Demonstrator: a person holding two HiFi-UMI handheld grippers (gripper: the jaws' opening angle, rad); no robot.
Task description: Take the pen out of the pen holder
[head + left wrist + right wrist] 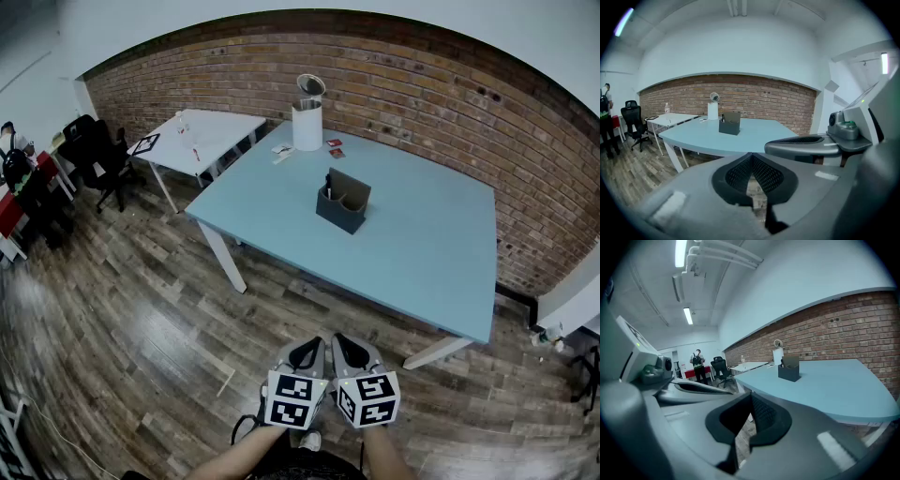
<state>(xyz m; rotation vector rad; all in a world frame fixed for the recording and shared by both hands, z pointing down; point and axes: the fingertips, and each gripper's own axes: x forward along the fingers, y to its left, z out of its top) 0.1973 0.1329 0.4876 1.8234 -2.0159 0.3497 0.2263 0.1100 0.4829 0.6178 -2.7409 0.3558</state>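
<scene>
A dark grey pen holder point(342, 202) stands near the middle of the light blue table point(422, 253), with a dark pen point(328, 182) upright in its left compartment. The same pen holder point(730, 125) shows small in the left gripper view, and the pen holder point(789, 370) lies far off in the right gripper view too. My left gripper point(305, 353) and right gripper point(352, 353) are held side by side low over the floor, well short of the table. Both are shut with nothing between the jaws.
A white cylinder lamp with a round mirror point(307, 114) and small items point(335, 146) sit at the table's far side. A white desk point(202, 131) and black office chairs point(94, 155) stand to the left. A brick wall point(441, 84) runs behind. A person point(698, 366) stands far off.
</scene>
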